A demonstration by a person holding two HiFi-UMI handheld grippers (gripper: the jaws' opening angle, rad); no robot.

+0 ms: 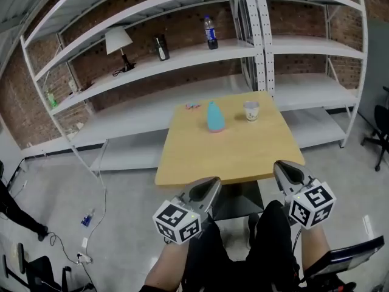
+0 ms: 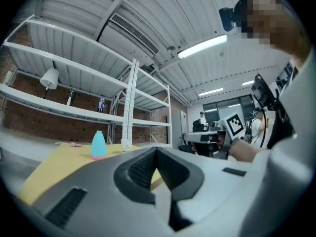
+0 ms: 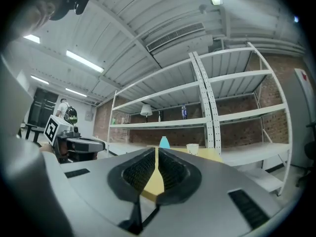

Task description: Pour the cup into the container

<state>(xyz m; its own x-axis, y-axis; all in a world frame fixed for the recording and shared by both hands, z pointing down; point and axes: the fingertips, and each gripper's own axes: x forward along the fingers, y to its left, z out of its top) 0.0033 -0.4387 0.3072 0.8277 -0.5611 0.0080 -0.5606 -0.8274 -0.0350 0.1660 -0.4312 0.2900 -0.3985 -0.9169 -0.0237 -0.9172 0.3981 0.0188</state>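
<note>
A white paper cup [image 1: 251, 110] stands at the far right of the yellow table [image 1: 243, 157]. A light blue, bottle-shaped container [image 1: 215, 117] stands just left of it. Both grippers hang level short of the table's near edge, well apart from the cup and container. My left gripper [image 1: 213, 182] is shut with nothing between its jaws, and my right gripper [image 1: 281, 166] is shut and empty too. The left gripper view shows the left gripper [image 2: 157, 150] with the container [image 2: 98, 145] far ahead. In the right gripper view the right gripper [image 3: 157, 149] points toward the container [image 3: 164, 142] and cup [image 3: 192, 148].
Small pink and blue bits [image 1: 193, 106] lie at the table's far edge. White shelving [image 1: 182, 56] behind holds a lamp [image 1: 120, 46] and a bottle [image 1: 211, 32]. Cables [image 1: 79, 248] lie on the floor at left; an office chair [image 1: 380, 129] stands at right.
</note>
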